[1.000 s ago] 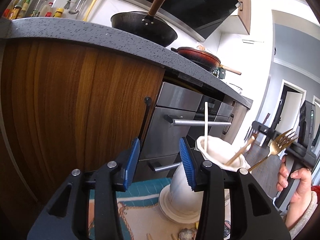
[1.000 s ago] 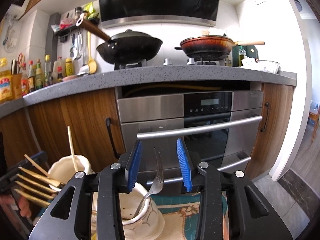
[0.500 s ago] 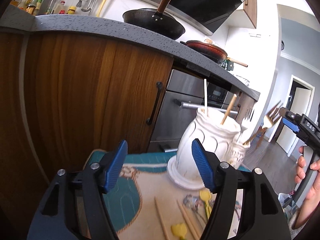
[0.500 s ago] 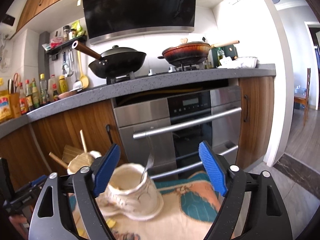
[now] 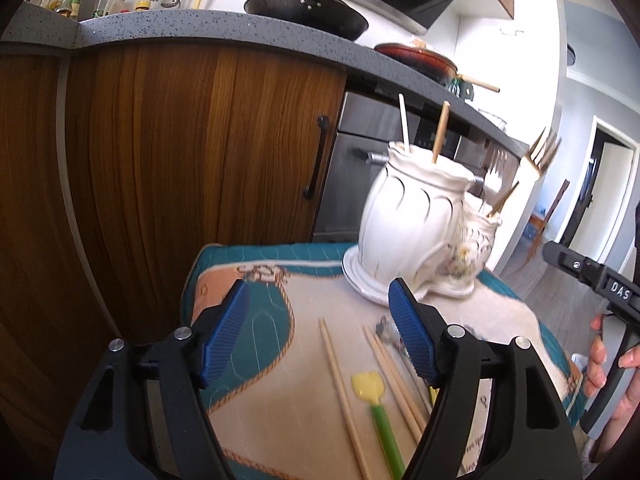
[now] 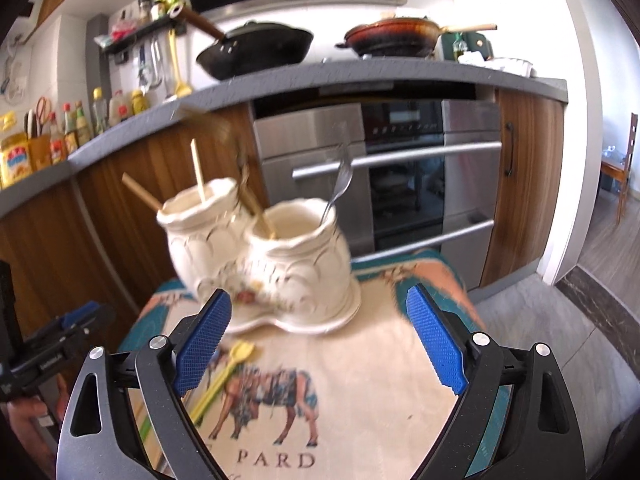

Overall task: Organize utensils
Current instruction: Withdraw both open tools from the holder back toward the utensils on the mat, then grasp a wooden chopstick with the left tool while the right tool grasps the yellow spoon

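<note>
A white ceramic double-jar holder (image 5: 416,232) (image 6: 264,256) stands at the far side of a small cloth-covered table (image 5: 296,396) (image 6: 360,380). Its taller jar holds a white stick and a wooden chopstick (image 5: 439,132); the lower jar holds a gold fork (image 5: 536,160) and a silver fork (image 6: 338,184). Several wooden chopsticks (image 5: 344,392) and a yellow-green spoon (image 5: 376,412) (image 6: 224,376) lie loose on the cloth. My left gripper (image 5: 318,330) is open and empty above the chopsticks. My right gripper (image 6: 320,336) is open and empty, just in front of the holder.
Wooden cabinets (image 5: 168,168) and a steel oven (image 6: 404,184) stand right behind the table under a grey counter (image 6: 360,76) with two pans. The floor drops away at the table's right edge (image 6: 560,328). A doorway (image 5: 600,200) is at the far right.
Both grippers have drawn back from the holder and tilted down over the table. The right gripper has opened wide, and the gold fork it carried a second ago now stands in the lower jar.
</note>
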Demonstrator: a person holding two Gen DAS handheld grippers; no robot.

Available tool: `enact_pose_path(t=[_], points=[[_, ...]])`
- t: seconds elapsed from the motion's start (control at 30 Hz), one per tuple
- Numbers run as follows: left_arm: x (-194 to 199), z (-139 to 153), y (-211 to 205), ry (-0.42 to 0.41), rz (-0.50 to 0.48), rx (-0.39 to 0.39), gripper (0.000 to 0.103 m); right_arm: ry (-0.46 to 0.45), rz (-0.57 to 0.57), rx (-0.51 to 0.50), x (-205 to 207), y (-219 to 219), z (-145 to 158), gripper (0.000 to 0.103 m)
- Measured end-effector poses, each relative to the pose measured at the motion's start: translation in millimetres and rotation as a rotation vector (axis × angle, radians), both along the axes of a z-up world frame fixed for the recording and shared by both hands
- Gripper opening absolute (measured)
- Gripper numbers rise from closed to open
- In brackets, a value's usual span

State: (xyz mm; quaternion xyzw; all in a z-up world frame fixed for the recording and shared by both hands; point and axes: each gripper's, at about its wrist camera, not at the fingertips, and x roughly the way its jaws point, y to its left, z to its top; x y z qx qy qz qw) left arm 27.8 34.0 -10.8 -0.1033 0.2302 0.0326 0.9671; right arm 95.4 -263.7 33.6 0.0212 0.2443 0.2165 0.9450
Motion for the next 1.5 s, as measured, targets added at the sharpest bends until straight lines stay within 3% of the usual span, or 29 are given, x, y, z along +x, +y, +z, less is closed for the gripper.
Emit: enact_pose_path(t=[0.37, 0.6, 0.73, 0.97, 1.03, 1.23, 1.33, 1.4, 1.5], points=[[9.9, -16.4, 1.5, 0.178, -0.031, -0.014, 0.077, 0.071, 0.069, -0.092, 0.2, 35.1, -25.9, 0.090], [19.1, -28.4, -6.3, 0.285, -0.109, 0.014, 0.074, 0.079, 0.082, -0.139, 2.9, 46.9, -33.4, 0.090], [18.1, -29.8, -8.4, 0.298, -0.126, 0.028, 0.061, 0.083, 0.106, -0.162, 2.6, 54.3, -36.9, 0.090], [20.7, -32.9, -19.8, 0.329, -0.177, 0.065, 0.049, 0.128, 0.140, -0.212, 4.2, 65.0, -48.9, 0.090], [22.0, -34.9, -19.6, 0.343, -0.183, 0.067, 0.037, 0.147, 0.145, -0.211, 5.3, 65.9, -51.4, 0.090], [24.5, -45.5, -24.7, 0.394, -0.213, 0.119, 0.031, 0.151, 0.152, -0.213, 3.2, 67.0, -52.1, 0.090], [25.5, -46.3, -25.2, 0.393, -0.211, 0.145, 0.023, 0.153, 0.164, -0.221, 1.4, 70.5, -53.6, 0.090], [27.7, -47.3, -26.1, 0.392, -0.198, 0.182, 0.013, 0.169, 0.176, -0.222, 1.6, 73.5, -56.1, 0.088], [28.5, -48.0, -27.4, 0.389, -0.197, 0.210, 0.007, 0.210, 0.198, -0.216, 4.2, 78.5, -60.8, 0.079]])
